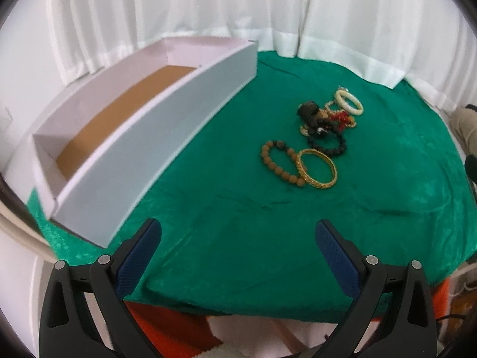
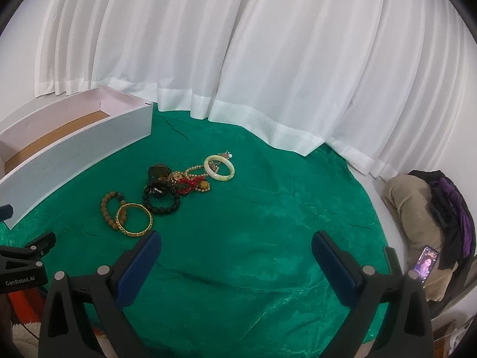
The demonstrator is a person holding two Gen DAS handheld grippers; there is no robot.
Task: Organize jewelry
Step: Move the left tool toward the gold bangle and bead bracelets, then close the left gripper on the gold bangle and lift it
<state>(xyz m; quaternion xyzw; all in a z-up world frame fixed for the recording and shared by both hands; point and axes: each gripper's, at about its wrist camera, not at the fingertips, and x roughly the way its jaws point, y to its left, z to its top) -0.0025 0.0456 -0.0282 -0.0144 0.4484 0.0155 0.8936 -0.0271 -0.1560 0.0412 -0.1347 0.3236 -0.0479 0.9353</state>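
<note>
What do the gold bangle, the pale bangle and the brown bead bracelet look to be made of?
Gold bangle: shiny yellow metal, patterned rim, possibly plated. Pale bangle: smooth cream-white, glossy, likely jade or resin. Brown bead bracelet: matte round beads, probably wood.

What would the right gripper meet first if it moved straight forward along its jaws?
Probably only the bare green cloth. The right gripper is open, and the gold bangle lies left of its line, though depth is unclear.
</note>
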